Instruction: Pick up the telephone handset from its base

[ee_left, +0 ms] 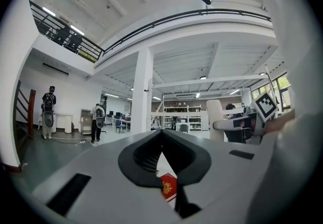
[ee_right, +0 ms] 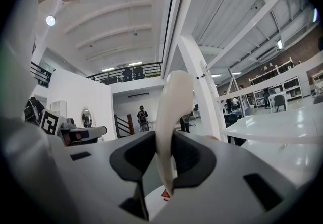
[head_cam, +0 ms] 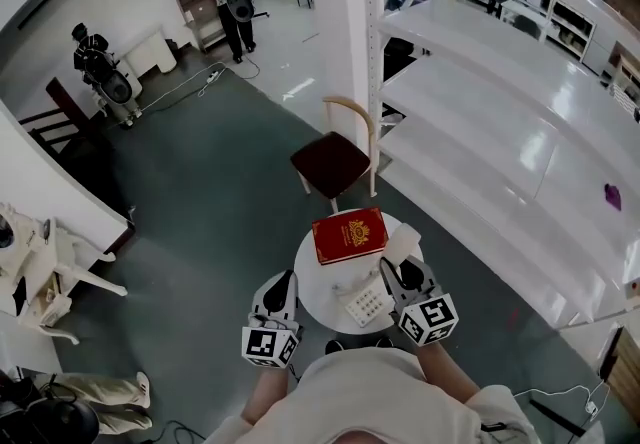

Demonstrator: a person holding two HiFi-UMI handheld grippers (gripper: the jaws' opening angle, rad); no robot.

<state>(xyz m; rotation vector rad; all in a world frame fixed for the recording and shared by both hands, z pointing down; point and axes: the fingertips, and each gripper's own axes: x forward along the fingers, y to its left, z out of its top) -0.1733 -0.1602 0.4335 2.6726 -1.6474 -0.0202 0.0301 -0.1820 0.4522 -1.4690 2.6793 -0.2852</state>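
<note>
Head view: a small round white desk carries a white push-button telephone base. Just beyond the base lies a red hardcover book with a gold emblem. The right gripper hangs over the far right corner of the base and pinches the white plastic handset, which looks lifted off its cradle. The left gripper hovers to the left of the base, at the desk's edge and apart from everything. A wooden chair with a dark red seat stands well beyond the base.

The lift looks nearly done. It should finish with a steady squeeze and a straight rise from the base, since the grip sits low on a smooth, curved body that could pivot. I cannot make out a cord, so a slow pull is safer.

Left gripper view: the left gripper has its jaws pressed together with nothing between them. The red book shows below the jaws.

Right gripper view: the right gripper is clamped on the handset, which stands upright and slightly bowed.

Writing: the book's gold lettering and the keypad digits are too small to read. The gripper cubes bear only black-and-white square markers.
</note>
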